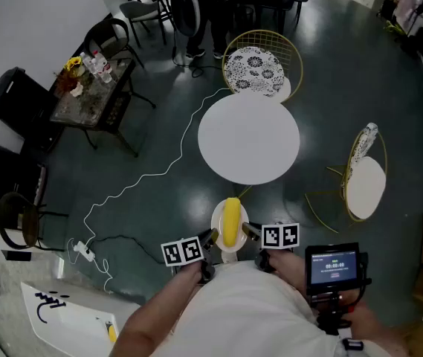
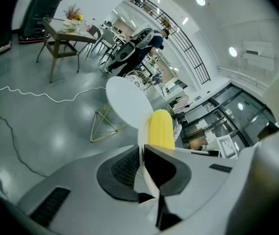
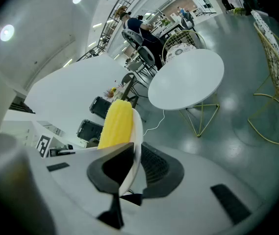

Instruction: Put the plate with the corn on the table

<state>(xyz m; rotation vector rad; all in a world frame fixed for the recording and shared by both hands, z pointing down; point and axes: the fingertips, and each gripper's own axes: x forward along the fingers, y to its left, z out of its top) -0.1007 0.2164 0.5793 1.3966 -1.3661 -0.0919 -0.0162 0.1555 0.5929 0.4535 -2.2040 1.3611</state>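
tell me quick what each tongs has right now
Left tongs: shut on the plate rim, corn lying on it.
Right tongs: shut on the plate's opposite rim.

A round white table (image 1: 248,137) stands on the dark glossy floor (image 1: 159,125), where a white cable (image 1: 143,175) trails.

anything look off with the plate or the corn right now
Nothing stands out. The left gripper and right gripper each clamp an opposite rim of the plate, and the corn lies along its middle, whole and not spilling, short of the round table.
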